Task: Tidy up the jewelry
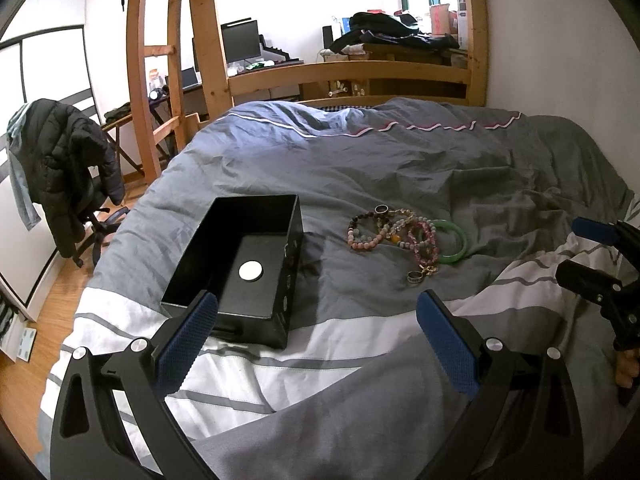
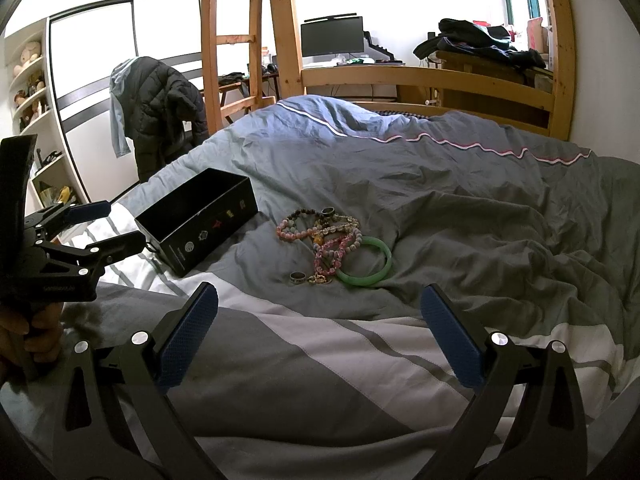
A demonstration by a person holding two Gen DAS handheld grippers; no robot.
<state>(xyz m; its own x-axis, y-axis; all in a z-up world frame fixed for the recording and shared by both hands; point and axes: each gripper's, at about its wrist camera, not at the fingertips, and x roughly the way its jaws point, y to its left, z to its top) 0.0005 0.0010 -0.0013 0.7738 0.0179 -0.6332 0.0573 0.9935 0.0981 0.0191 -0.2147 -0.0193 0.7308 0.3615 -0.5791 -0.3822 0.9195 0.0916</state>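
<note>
Although nothing has been picked up yet, the jewelry [image 2: 328, 246] lies in one tangled heap on the bed [image 2: 460, 208], straight ahead of the right gripper [image 2: 320, 332], whose jaws are spread wide and hold nothing. From the left gripper [image 1: 316, 336], equally spread and empty, the heap sits ahead and off to the right, so I judge the right hand the nearer one. The heap holds one green bangle [image 2: 366, 266], two rings [image 2: 298, 278] that I can count, a small gold piece and several beaded bracelets [image 2: 294, 230] too knotted to count surely. One open black box [image 1: 240, 256] rests left of the heap, just beyond the left jaws, its long axis running away from them; a single white disc [image 1: 250, 270] lies inside.
</note>
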